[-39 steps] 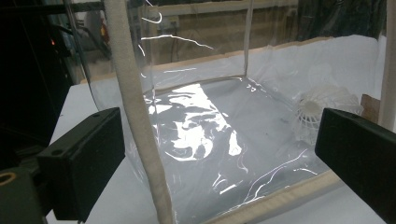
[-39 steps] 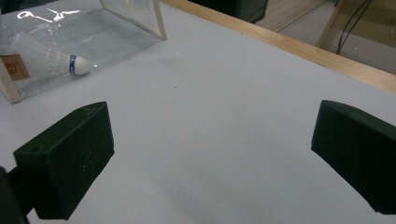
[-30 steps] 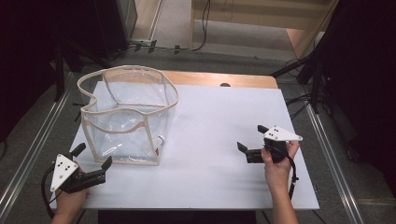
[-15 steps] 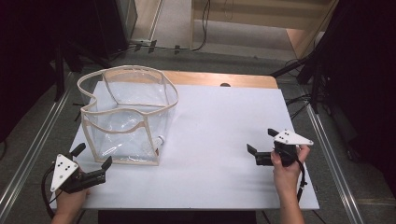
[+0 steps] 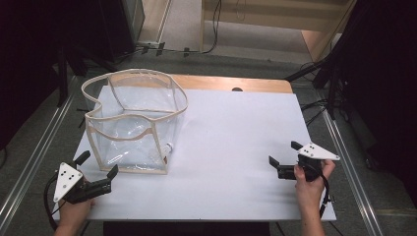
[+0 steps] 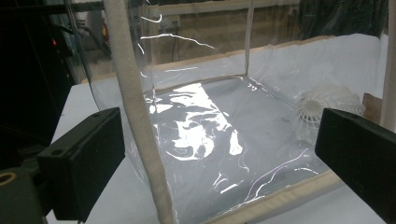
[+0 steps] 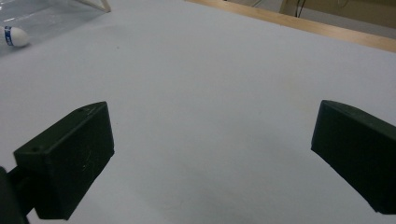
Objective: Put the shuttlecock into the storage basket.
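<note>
Clear plastic bag [image 5: 133,123] with cream fabric edging stood open-topped on the left half of the white table [image 5: 231,147], rim sagging and wavy, walls creased and glinting. Held a white shuttlecock [image 5: 167,147] lying on its side at the bag's near right corner, against the wall; seen through the plastic from the left gripper view as a pale feathered skirt [image 6: 327,105], and from the right gripper view as a rounded white cork tip with a blue band [image 7: 14,36]. Nothing else made out inside.

Left gripper [image 5: 96,169] rested at the table's near left edge, just beside the bag's front corner, jaws spread wide and gripping nothing; one cream seam [image 6: 140,126] rose between them in its own view. Right gripper [image 5: 285,153] sat near the table's right edge, well apart from the bag, jaws likewise wide apart over bare white surface, holding nothing. Wooden strip [image 5: 231,83] ran along the far edge of the table.
</note>
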`<state>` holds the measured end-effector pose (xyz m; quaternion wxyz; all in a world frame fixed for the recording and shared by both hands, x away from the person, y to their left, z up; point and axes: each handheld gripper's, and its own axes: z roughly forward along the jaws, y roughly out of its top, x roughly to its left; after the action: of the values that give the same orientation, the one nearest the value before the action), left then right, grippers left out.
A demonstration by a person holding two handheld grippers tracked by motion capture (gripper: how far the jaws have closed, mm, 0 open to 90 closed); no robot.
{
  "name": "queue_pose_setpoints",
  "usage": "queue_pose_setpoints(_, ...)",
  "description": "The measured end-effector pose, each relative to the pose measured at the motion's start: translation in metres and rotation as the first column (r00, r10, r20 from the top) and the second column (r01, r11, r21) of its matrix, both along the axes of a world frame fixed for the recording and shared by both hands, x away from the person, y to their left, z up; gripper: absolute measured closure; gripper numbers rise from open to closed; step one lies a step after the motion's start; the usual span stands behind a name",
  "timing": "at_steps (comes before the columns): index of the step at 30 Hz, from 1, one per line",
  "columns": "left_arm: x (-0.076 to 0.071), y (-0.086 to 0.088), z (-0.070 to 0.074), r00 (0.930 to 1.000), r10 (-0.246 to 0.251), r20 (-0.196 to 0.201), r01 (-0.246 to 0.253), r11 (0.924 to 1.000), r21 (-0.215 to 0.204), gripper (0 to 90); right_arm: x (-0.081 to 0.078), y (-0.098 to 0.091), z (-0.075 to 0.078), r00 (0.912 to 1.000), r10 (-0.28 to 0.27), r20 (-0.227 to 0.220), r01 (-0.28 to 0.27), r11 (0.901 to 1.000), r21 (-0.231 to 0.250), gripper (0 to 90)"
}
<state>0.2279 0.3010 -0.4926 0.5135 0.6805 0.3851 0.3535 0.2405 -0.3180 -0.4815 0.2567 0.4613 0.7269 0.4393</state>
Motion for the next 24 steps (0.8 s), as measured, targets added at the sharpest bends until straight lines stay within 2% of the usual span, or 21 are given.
queue_pose_setpoints(7, 0.000, 0.000, 0.000, 1.0000, 0.000, 0.000, 0.000, 1.0000, 0.000, 2.3, -0.004, -0.009, -0.004, 0.9998, -0.022, 0.005, 0.022, 0.9997, 0.006, 0.0)
queue_pose_setpoints(13, 0.000, 0.000, 0.000, 1.0000, -0.001, 0.002, 0.001, 1.0000, 0.001, 2.3, -0.011, -0.018, -0.013, 0.9993, -0.038, 0.002, 0.038, 0.9987, 0.034, 0.0)
queue_pose_setpoints(19, 0.000, 0.000, 0.000, 1.0000, -0.002, 0.001, 0.002, 1.0000, 0.000, 2.3, -0.020, -0.033, -0.016, 0.9987, -0.047, 0.022, 0.046, 0.9973, 0.058, 0.0)
queue_pose_setpoints(24, 0.000, 0.001, 0.000, 1.0000, -0.003, 0.003, 0.003, 1.0000, -0.003, 2.3, -0.026, -0.042, -0.018, 0.9976, -0.066, 0.019, 0.065, 0.9951, 0.075, 0.0)
